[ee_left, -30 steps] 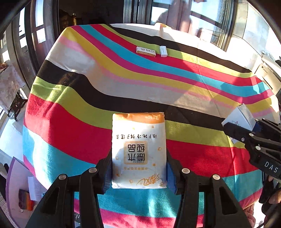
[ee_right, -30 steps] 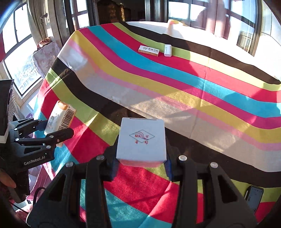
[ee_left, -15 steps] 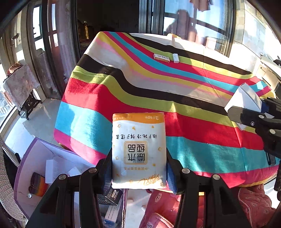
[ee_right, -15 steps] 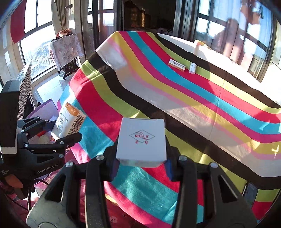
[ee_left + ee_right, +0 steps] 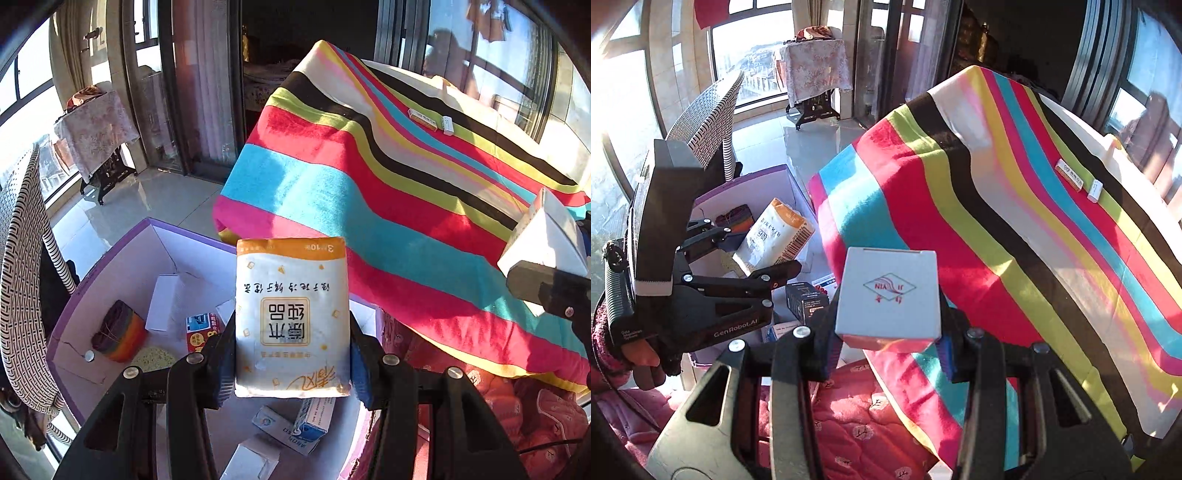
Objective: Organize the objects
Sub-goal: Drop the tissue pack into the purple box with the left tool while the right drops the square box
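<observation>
The left gripper [image 5: 292,363] is clamping a tissue pack [image 5: 291,317] over an open purple box [image 5: 110,254] on the floor beside the striped table [image 5: 388,192]. Its own view is showing the box's contents: a white carton [image 5: 162,302], a rainbow bundle [image 5: 120,332] and small packets. The right view is showing that gripper from the side, a gloved hand [image 5: 646,354] gripping its handle, and the pack's barcode. The right gripper [image 5: 888,343] is squeezing a white box [image 5: 888,295] over the table's edge. Two small boxes [image 5: 1078,181] are lying far up the table.
</observation>
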Tool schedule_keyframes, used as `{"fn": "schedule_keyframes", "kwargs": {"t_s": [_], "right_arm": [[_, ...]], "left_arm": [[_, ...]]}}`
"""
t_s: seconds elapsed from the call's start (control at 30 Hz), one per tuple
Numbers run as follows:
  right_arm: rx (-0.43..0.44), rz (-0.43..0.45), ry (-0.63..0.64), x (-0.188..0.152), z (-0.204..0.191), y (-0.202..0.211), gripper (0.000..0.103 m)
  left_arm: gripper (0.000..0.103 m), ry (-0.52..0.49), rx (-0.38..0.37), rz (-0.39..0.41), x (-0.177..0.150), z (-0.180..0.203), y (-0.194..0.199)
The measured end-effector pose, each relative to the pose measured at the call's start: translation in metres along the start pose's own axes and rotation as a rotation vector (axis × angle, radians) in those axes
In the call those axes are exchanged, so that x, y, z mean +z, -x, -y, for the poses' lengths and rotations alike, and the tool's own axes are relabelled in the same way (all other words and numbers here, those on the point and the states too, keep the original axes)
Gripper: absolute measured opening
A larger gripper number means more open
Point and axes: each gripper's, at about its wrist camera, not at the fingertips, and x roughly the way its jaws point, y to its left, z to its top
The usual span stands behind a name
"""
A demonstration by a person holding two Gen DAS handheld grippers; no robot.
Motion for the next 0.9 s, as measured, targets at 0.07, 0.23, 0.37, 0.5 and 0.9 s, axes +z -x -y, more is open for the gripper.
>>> {"fn": "schedule_keyframes", "kwargs": {"t_s": [0.07, 0.23, 0.37, 0.5, 0.9], "right_arm": [[0.024, -0.014, 0.036, 0.004, -0.012, -0.007, 0.046], [0.098, -0.032, 0.121, 0.013, -0.045, -0.019, 0.046], [0.162, -0.056, 0.177, 0.019, -0.071, -0.032, 0.046], [0.221, -0.078, 0.229, 0.023, -0.095, -0.043, 0.046], [0.242, -0.025, 0.162, 0.026, -0.078, -0.046, 0.069]], "left_arm": [[0.051, 0.022, 0.016, -0.008, -0.003, -0.014, -0.002], [0.051, 0.117, 0.077, -0.020, -0.009, -0.057, -0.003], [0.051, 0.162, 0.127, -0.022, -0.012, -0.086, -0.003], [0.052, 0.192, 0.151, -0.028, -0.014, -0.103, -0.004], [0.084, 0.273, 0.196, 0.012, -0.006, -0.112, 0.002]]}}
